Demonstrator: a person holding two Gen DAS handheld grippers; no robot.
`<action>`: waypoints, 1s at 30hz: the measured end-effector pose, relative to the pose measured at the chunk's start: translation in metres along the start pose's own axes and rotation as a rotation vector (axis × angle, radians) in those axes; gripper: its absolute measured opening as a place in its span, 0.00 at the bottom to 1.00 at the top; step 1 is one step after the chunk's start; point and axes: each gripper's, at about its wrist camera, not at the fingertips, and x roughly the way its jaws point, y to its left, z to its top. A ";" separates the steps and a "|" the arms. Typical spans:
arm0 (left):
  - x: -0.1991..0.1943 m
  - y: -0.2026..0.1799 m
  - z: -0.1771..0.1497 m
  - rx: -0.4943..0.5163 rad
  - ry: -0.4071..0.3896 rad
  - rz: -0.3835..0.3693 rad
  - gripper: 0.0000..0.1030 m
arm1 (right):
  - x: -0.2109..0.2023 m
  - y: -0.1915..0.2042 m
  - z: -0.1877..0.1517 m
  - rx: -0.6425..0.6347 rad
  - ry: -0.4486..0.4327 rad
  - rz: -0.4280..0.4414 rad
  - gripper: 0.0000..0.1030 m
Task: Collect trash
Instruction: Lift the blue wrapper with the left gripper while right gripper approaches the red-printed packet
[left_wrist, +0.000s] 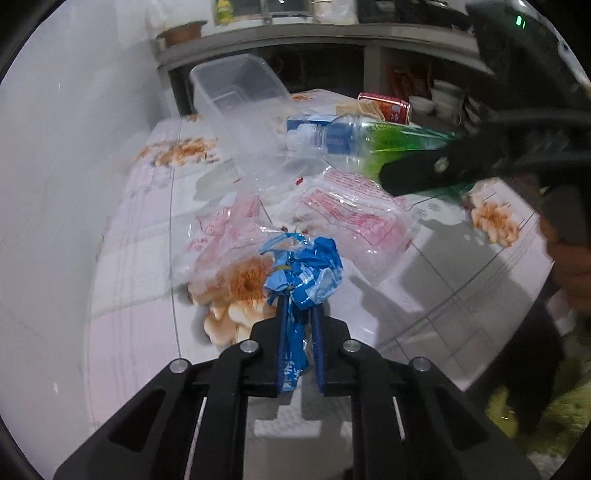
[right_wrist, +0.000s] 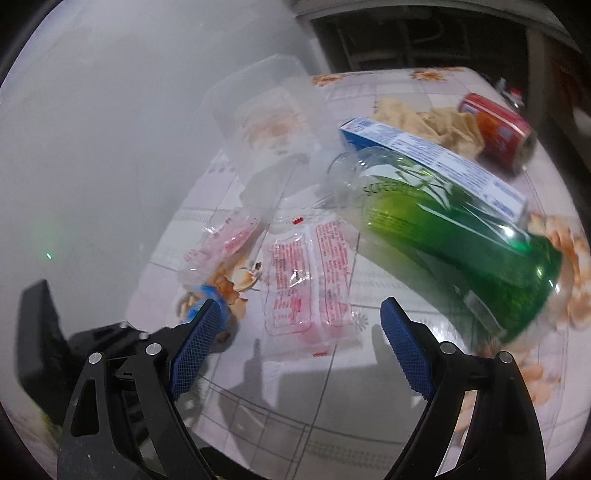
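One crumpled blue wrapper (left_wrist: 303, 275)

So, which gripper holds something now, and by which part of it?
The left gripper pinches the crumpled blue wrapper by its lower twisted end. The right gripper is open and holds nothing.

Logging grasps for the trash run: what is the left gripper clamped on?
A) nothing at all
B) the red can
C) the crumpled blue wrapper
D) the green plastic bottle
C: in the left wrist view the left gripper has its pads pinched on the crumpled blue wrapper, which bunches above the fingertips.
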 end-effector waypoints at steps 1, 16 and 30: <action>0.000 0.002 -0.001 -0.019 0.009 -0.015 0.11 | 0.003 0.000 0.000 -0.010 0.007 -0.002 0.83; 0.002 0.025 -0.007 -0.198 0.041 -0.120 0.10 | 0.040 0.015 -0.009 -0.182 0.080 -0.095 0.61; 0.003 0.025 -0.003 -0.234 0.030 -0.169 0.10 | 0.020 0.011 -0.025 -0.142 0.070 -0.076 0.48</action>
